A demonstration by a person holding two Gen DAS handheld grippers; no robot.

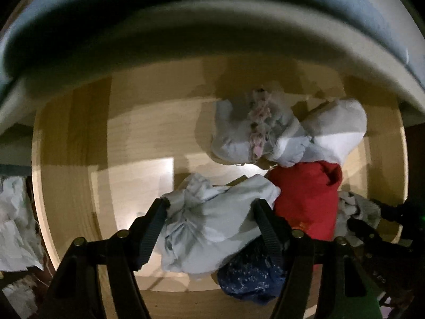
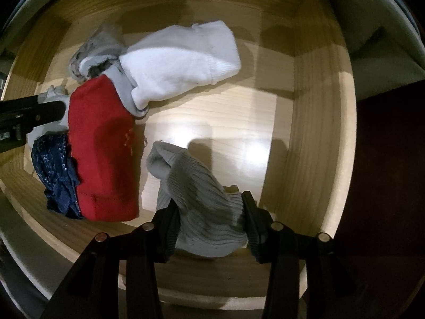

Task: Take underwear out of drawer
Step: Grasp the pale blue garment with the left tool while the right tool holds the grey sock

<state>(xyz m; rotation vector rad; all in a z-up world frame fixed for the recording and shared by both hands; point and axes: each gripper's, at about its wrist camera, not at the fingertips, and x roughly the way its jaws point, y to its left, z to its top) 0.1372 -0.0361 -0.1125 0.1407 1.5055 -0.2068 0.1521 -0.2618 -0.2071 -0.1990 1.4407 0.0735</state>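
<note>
On my left camera, a pale blue-grey padded edge (image 1: 186, 13) arches across the far side, dark in shadow underneath. Off to the left I see a heap of crumpled white cloth (image 1: 16, 223), blurred, so I cannot tell what kind it is. On my right camera, a dark reddish-brown floor (image 2: 385, 159) fills the right side, with a pale grey block (image 2: 385, 61) beyond it.

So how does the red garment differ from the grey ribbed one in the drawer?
The red garment is smooth-knit and lies flat on the drawer floor, untouched; the grey ribbed garment is bunched and sits between the right gripper fingers. The red one looks larger and overlaps a navy speckled piece; the grey one lies apart. Both are soft fabric.
</note>
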